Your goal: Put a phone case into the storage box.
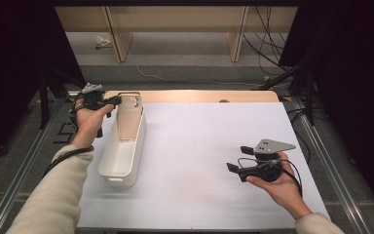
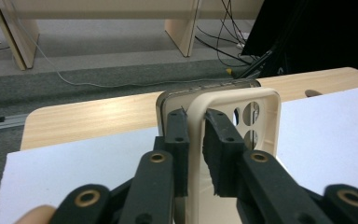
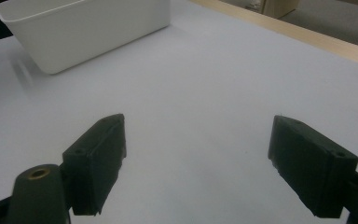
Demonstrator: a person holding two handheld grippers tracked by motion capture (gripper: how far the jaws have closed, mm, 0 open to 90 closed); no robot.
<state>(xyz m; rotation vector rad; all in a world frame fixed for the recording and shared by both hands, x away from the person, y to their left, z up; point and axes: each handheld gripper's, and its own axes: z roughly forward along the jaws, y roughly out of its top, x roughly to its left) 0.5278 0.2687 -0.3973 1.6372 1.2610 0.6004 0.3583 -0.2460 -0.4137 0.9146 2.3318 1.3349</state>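
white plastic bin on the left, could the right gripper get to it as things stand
Probably yes. The right gripper is open and holds nothing, and only bare white table surface lies between it and the long white plastic bin. The left gripper holds a beige phone case at the bin's far end.

Cream sleeves [image 1: 53, 195]; black grippers with brass-ringed screws [image 2: 87, 198]; grey plate [image 1: 272, 145].

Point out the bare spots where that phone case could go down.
The white sheet lies bare between the bin and the right gripper, and behind it to the wooden edge. Crowded: the bin's far end, where the left gripper holds the phone case.
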